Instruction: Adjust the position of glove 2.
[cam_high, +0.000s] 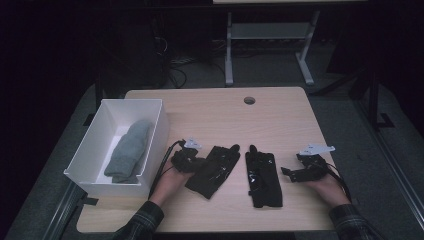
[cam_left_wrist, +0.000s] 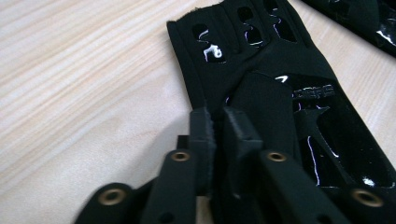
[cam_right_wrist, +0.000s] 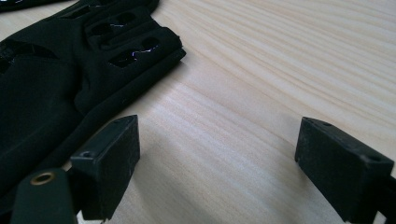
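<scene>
The left gripper (cam_left_wrist: 217, 126) has its jaws nearly together, pinching the edge of the left glove (cam_left_wrist: 275, 84); its pads press on the black fabric at the glove's near left side. The right gripper (cam_right_wrist: 217, 154) stands wide open with nothing between its jaws, just right of the right glove (cam_right_wrist: 70, 70), low over the table (cam_right_wrist: 261, 70).

Both gloves lie flat on the wooden table (cam_high: 210, 110), side by side, near its front edge, between the two hands. Left of the left glove (cam_high: 214, 170) stands a white box (cam_high: 95, 145) with a grey sock (cam_high: 129, 150) lying in it. Beyond the table the room is dark, with a desk frame (cam_high: 270, 45) on the floor.
</scene>
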